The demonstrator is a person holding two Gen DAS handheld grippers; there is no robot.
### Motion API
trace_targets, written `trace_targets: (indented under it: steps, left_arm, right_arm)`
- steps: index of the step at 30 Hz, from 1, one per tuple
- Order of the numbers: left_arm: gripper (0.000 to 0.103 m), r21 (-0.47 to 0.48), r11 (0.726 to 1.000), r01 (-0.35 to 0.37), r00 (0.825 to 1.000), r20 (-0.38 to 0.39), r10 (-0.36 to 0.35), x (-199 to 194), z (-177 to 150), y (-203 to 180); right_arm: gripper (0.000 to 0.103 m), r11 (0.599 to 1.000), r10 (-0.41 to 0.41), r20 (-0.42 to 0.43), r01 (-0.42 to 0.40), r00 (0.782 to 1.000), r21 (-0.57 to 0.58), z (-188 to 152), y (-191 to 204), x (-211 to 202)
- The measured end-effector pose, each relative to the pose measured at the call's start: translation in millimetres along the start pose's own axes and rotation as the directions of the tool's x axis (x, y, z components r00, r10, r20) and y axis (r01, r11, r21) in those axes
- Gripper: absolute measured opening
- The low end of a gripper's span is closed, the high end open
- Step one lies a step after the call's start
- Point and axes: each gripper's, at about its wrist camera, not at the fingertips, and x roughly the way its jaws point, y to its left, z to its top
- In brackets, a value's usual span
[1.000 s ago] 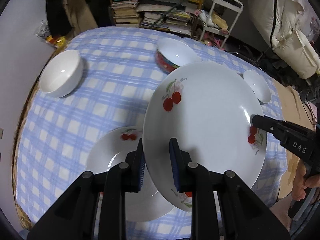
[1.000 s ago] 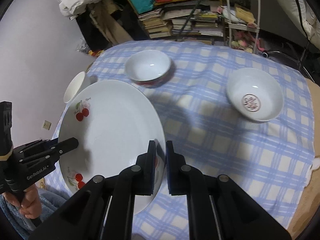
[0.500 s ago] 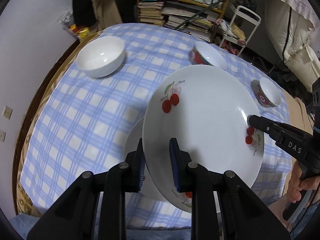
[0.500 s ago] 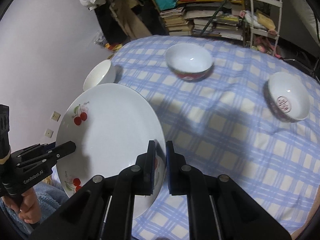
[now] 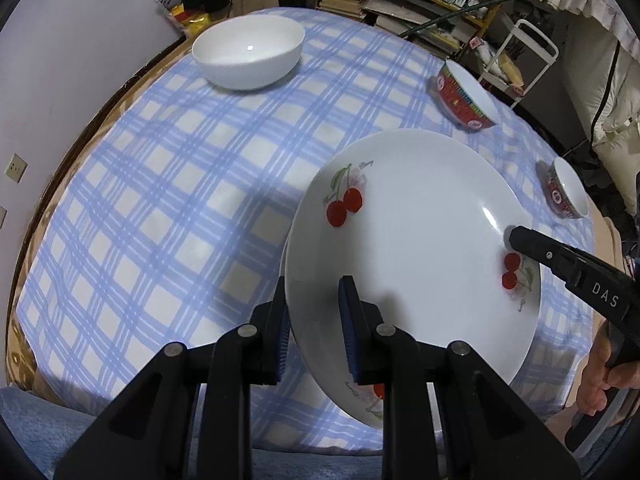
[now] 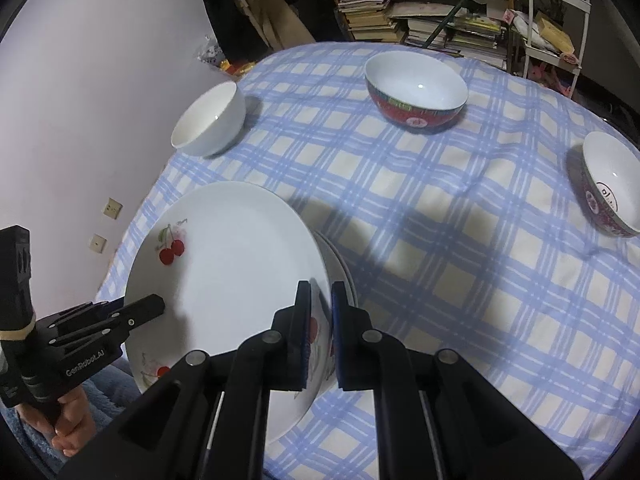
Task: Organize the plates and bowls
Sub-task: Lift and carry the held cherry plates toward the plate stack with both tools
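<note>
A white plate with cherry prints (image 5: 412,240) (image 6: 232,264) hangs tilted just above the checked tablecloth, held from both sides. My left gripper (image 5: 314,304) is shut on its near-left rim and shows at the left of the right wrist view (image 6: 156,306). My right gripper (image 6: 322,300) is shut on the opposite rim, with its tip (image 5: 514,236) lying on the plate in the left wrist view. A second white plate (image 6: 344,276) lies on the cloth under the held one, and only a thin edge of it shows.
A plain white bowl (image 5: 248,52) (image 6: 210,122) stands at the far left. A red-sided bowl (image 5: 464,96) (image 6: 416,92) stands at the back, a smaller red one (image 5: 566,190) (image 6: 612,188) at the right. Wall left; bookshelves and a white cart (image 6: 556,20) behind.
Both grippers carried the cherry plate sideways and slightly down, over the plate on the cloth. That lower plate is now almost fully covered. Both grips stayed the same.
</note>
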Motion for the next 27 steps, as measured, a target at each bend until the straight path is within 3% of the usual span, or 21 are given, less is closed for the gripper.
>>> trace_targets:
  steps: [10,27]
  left_arm:
    - [0.022,-0.028,1.000,-0.014,1.000,0.002,0.014,10,-3,3]
    - [0.024,-0.050,0.998,-0.027,0.997,-0.070,0.023,40,-2,6]
  right_arm:
    - [0.011,0.999,-0.038,-0.028,0.038,0.999,-0.004,-4,2,16]
    - [0.011,0.998,-0.057,-0.074,0.058,0.996,0.017,-3,-4,38]
